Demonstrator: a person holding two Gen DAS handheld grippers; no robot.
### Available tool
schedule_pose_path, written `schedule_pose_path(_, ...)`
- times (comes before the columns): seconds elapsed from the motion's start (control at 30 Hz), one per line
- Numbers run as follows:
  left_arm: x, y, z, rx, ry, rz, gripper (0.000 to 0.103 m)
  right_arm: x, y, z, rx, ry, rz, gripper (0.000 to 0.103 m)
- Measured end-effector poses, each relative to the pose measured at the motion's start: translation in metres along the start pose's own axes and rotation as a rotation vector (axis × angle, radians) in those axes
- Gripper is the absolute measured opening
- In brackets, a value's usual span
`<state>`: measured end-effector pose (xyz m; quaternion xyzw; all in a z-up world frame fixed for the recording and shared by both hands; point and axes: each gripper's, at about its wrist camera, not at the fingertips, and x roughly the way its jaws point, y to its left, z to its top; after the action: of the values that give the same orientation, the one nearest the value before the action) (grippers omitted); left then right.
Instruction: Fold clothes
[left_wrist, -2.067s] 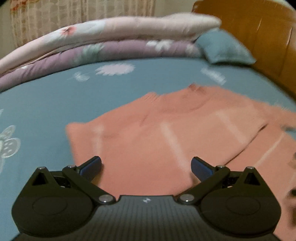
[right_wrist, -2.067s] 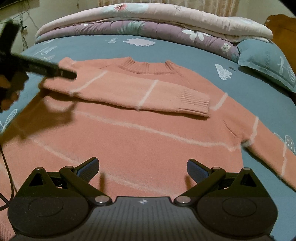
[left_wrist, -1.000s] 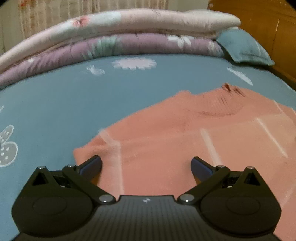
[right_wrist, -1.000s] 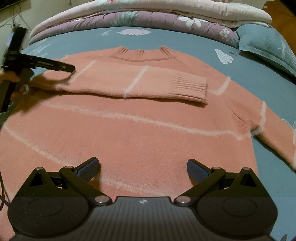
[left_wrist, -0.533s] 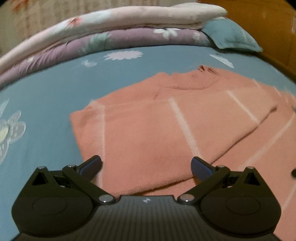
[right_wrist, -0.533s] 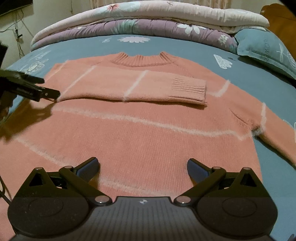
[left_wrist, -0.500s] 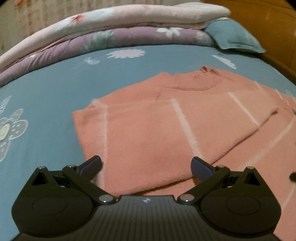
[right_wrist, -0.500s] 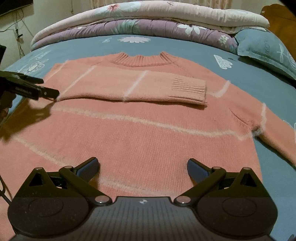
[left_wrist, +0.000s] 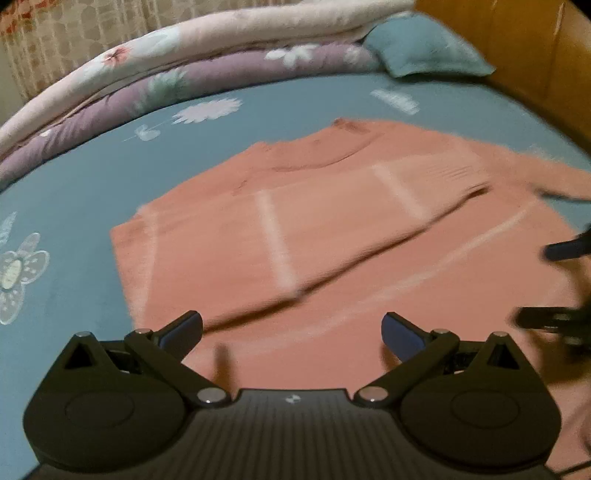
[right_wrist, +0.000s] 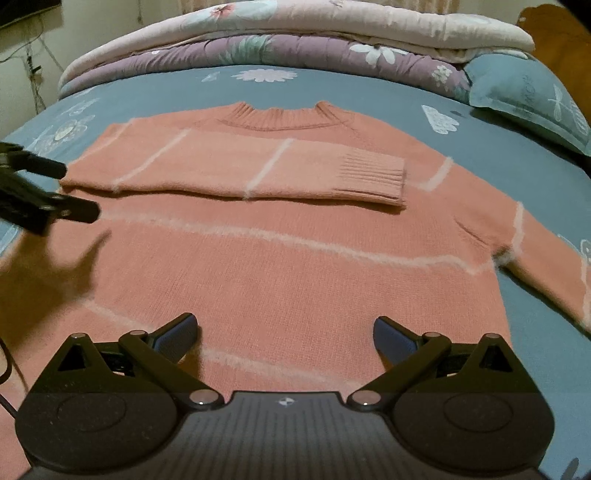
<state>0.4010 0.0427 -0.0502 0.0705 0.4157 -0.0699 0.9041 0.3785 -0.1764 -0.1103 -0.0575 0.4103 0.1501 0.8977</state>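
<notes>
Sweater (right_wrist: 295, 266): salmon-pink knit with pale stripes, spread flat on the bed sheet (right_wrist: 480, 147), directly ahead of and under both grippers. One sleeve (right_wrist: 258, 173) is folded across the chest, its ribbed cuff ahead and to the right of the right gripper (right_wrist: 284, 332). The other sleeve (right_wrist: 546, 266) lies stretched out to that gripper's far right, on the sheet.

Right gripper: jaws spread wide, holding nothing, poised over the sweater's lower body.

Left gripper (left_wrist: 291, 328): jaws likewise spread and empty, above the hem side of the folded sleeve. In the right wrist view it enters from the left edge, its fingertips (right_wrist: 77, 210) just beside the sleeve's fold; contact with the knit seems unlikely, though blur leaves it unsure.

Surroundings: folded quilts (right_wrist: 295, 33) stacked beyond the collar; a teal pillow (right_wrist: 524, 96) ahead right; a wooden headboard (left_wrist: 517, 55) at far right in the left wrist view. Nothing lies between either gripper and the sweater.

Change from half a second ago: the left gripper has drawn back from the folded sleeve towards the hem; the sweater lies as before.
</notes>
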Motion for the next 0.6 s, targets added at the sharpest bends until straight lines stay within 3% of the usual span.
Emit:
schedule_pose_path(0.27, -0.042, -0.029, -0.010, 0.014, -0.004, -0.013, 0.102, -0.037, -0.014, -0.014, 0.037, -0.056, -0.035, 0.103)
schedule_pose_path(0.37, -0.060, -0.028, -0.011, -0.004, -0.028, -0.027, 0.102, -0.041, -0.020, -0.026, 0.069, -0.022, -0.046, 0.103)
schedule_pose_path(0.47, -0.068, -0.028, -0.017, -0.010, -0.030, -0.041, 0.102, -0.038, -0.027, -0.044, 0.112, 0.067, -0.067, 0.103)
schedule_pose_path(0.6, -0.057, -0.032, -0.041, -0.065, 0.036, -0.120, 0.102, -0.051, -0.024, -0.063, 0.109, 0.060, -0.089, 0.103)
